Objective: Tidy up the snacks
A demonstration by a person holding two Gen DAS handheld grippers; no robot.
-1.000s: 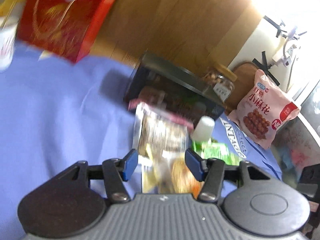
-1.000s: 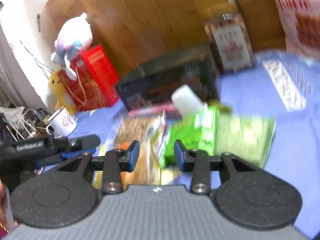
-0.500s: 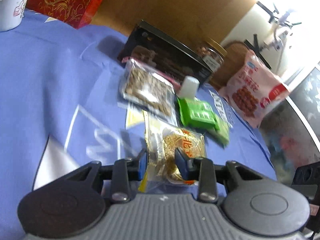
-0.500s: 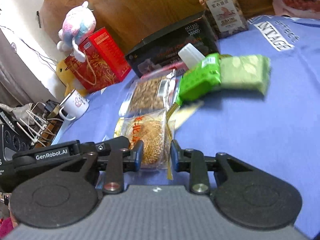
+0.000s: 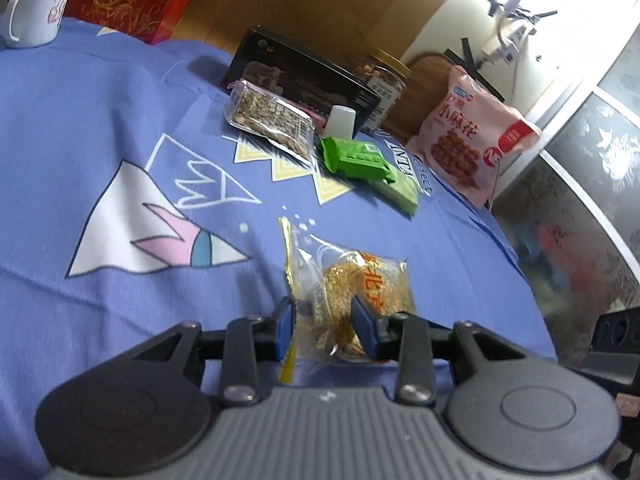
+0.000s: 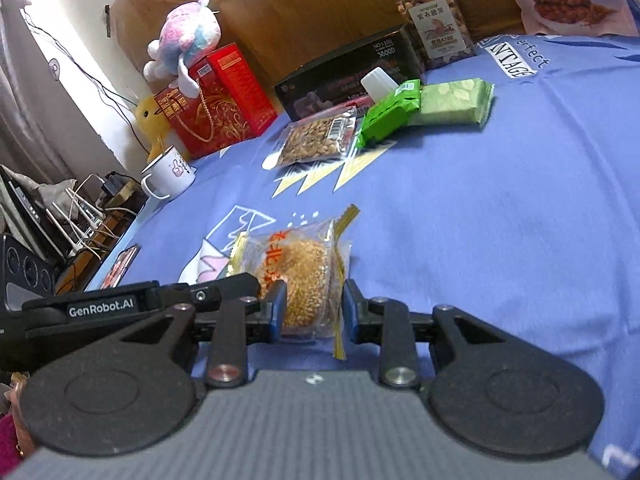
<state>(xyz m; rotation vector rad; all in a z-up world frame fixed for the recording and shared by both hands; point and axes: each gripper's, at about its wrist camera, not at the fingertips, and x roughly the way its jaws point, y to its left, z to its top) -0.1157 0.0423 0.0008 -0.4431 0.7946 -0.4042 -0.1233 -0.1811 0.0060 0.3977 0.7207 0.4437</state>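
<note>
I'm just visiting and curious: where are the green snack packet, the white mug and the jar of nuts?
green snack packet (image 5: pixel 356 158), left wrist view, top face.
white mug (image 6: pixel 170 172), right wrist view, side wall.
jar of nuts (image 6: pixel 434 36), right wrist view, label.

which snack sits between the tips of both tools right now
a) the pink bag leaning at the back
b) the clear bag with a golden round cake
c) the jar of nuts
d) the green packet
b: the clear bag with the golden cake lies between the fingers of the left tool and, in the right wrist view, of the right tool, while the green packet, pink bag and jar lie farther back on the blue cloth.
</note>
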